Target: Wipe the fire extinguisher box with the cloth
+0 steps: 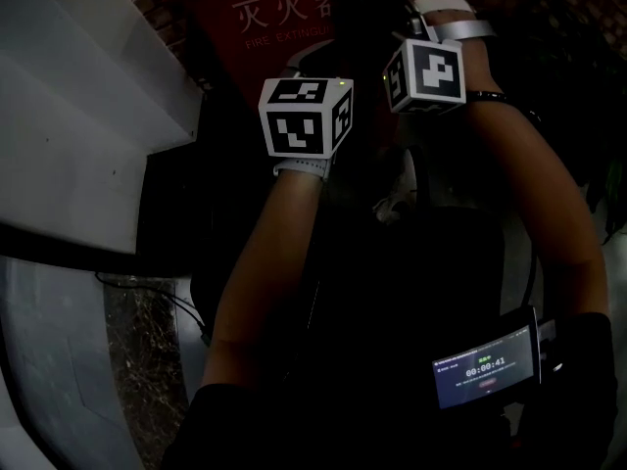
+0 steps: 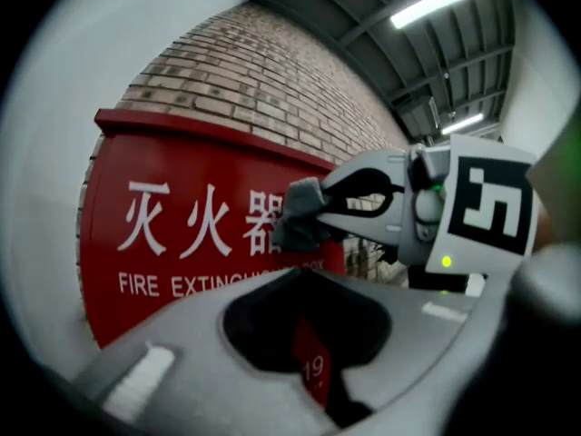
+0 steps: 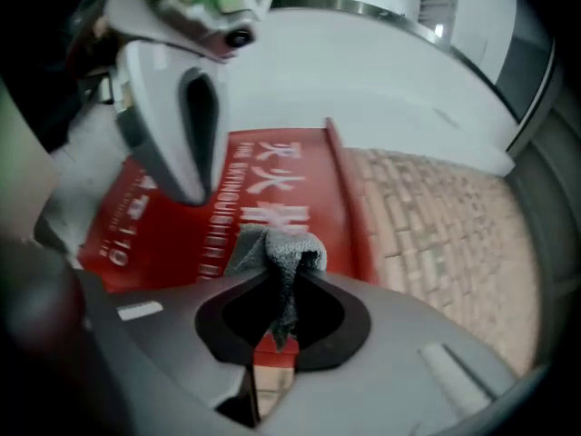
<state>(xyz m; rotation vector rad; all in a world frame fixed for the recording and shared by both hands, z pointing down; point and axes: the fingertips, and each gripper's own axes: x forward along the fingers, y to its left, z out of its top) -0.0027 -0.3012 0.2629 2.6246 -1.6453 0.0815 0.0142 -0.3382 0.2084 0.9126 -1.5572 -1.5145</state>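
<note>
At the red fire extinguisher box (image 2: 191, 180) | right gripper (image 3: 287, 276) clamped on grey cloth (image 3: 272, 243) | left gripper (image 2: 302, 278) closed, empty

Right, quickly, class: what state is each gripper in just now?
Left gripper: shut, nothing between its jaws.
Right gripper: shut on the cloth.

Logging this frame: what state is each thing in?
left tool: jaws shut, nothing between them
right tool: shut on cloth
cloth: bunched, pinched at the jaw tips
fire extinguisher box: upright against brick wall
screen: lit, timer showing
ceiling lights: on
</note>
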